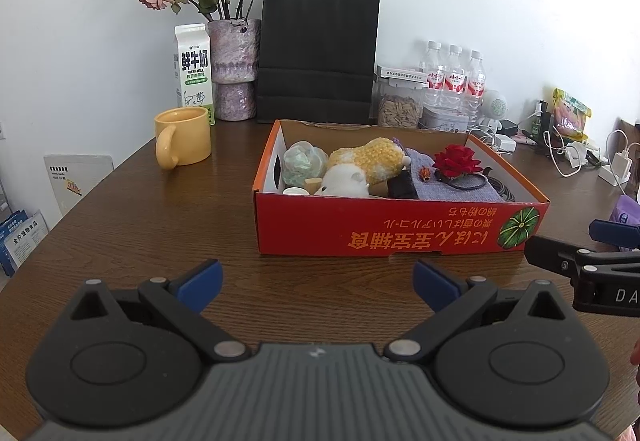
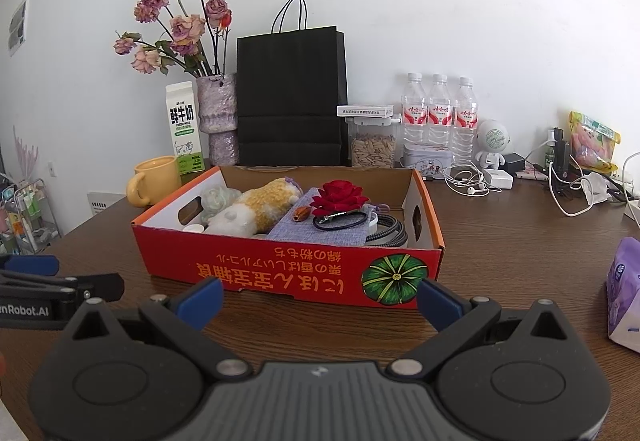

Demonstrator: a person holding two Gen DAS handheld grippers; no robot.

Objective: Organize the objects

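The wooden table [image 1: 120,225] held a red cardboard box [image 2: 288,269] crammed with a plush toy [image 2: 256,213], red rose [image 2: 339,197] and hair tie [image 2: 340,221], and with both the left gripper [image 1: 318,287] and right gripper [image 2: 320,299] hanging wide-jawed and empty just short of it, I figured any grab could've snagged neighbours in that pile.

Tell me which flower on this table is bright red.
The red rose lying on the grey cloth inside the red box. The roses in the vase are faded pink and purple.
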